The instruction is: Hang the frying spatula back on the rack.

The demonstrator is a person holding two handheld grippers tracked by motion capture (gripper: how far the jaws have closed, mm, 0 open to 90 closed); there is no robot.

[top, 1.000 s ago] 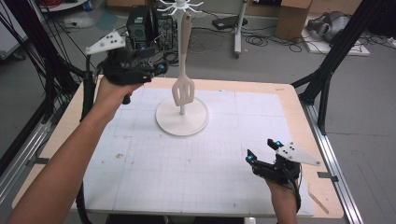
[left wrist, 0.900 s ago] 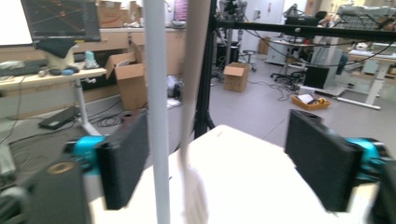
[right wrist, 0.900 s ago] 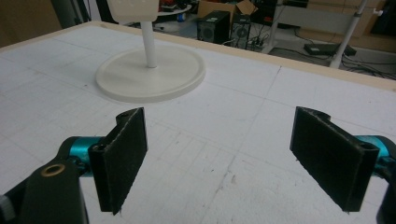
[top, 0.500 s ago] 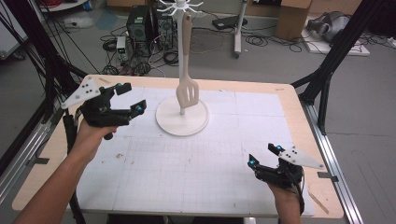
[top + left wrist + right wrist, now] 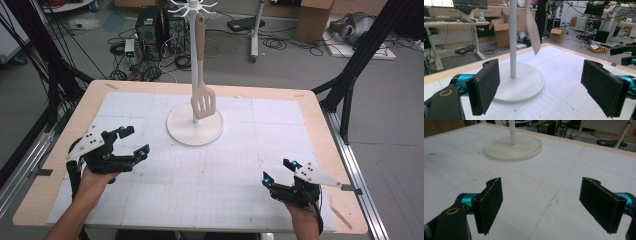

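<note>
A white hook stand (image 5: 194,131) with a round base stands at the table's far middle. A beige slotted spatula (image 5: 202,95) hangs from one of its top hooks, blade down just above the base. In the left gripper view the stand's pole (image 5: 513,40) and the spatula blade (image 5: 533,30) are ahead. My left gripper (image 5: 131,142) is open and empty, low over the table's left side (image 5: 540,82). My right gripper (image 5: 279,171) rests open and empty near the front right corner (image 5: 541,202); the stand's base (image 5: 513,148) lies ahead of it.
A white gridded mat (image 5: 210,175) covers most of the wooden table (image 5: 320,125). Black frame legs (image 5: 350,85) stand at the table's right and left. Computer boxes and cables (image 5: 155,30) lie on the floor beyond the far edge.
My left gripper has come down from beside the stand's upper part to low over the table's left front. The spatula stays hanging on the stand. The right gripper has barely moved.
</note>
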